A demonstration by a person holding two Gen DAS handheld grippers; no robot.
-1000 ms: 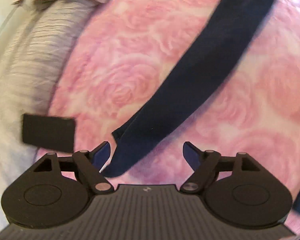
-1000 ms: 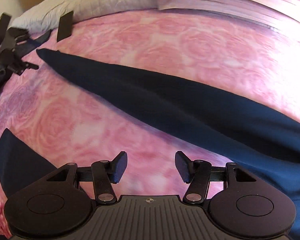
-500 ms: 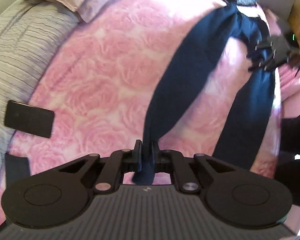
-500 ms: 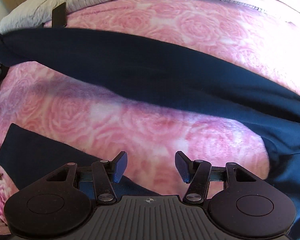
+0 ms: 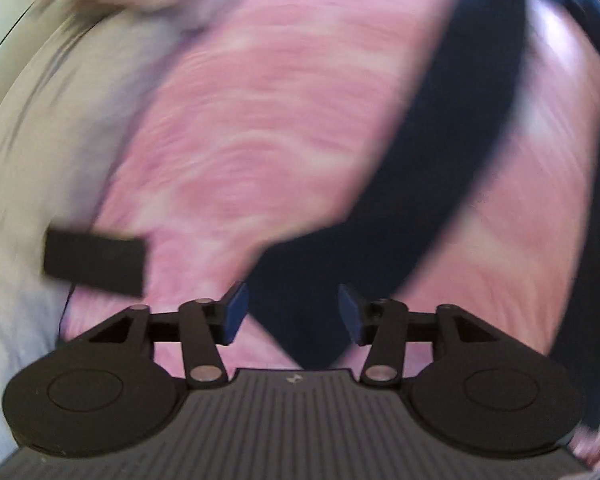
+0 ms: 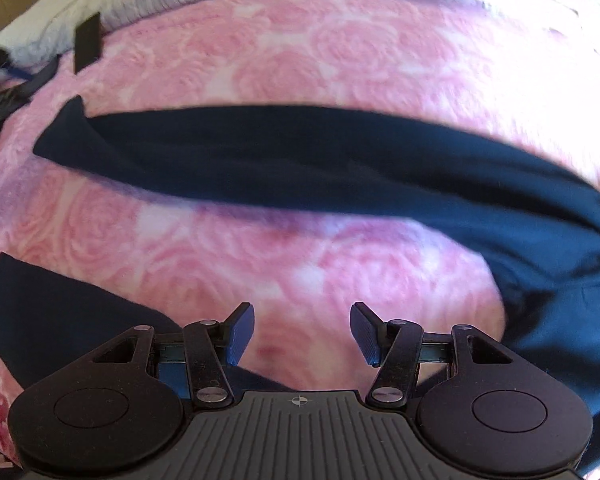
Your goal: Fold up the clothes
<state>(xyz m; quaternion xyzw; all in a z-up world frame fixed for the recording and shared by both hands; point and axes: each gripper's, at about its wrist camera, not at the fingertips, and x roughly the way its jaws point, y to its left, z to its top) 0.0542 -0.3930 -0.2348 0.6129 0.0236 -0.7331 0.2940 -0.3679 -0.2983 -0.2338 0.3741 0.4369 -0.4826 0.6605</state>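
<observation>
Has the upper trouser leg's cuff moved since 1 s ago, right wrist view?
Yes. The cuff has shifted down, away from the black strip at the blanket's top edge, and now lies folded over.

Left gripper point(image 5: 292, 312): jaws apart now; half a second ago they were pinched on the end of the trouser leg point(image 5: 452, 184). Leg end lies loose on the blanket point(image 5: 260, 120) between the fingers, no grip. Left view heavily blurred, sharp before.

Right view: the far leg point(image 6: 280, 160) lies flat across the blanket, its tip free near the left edge; earlier it was stretched taut and ran past that edge.
</observation>
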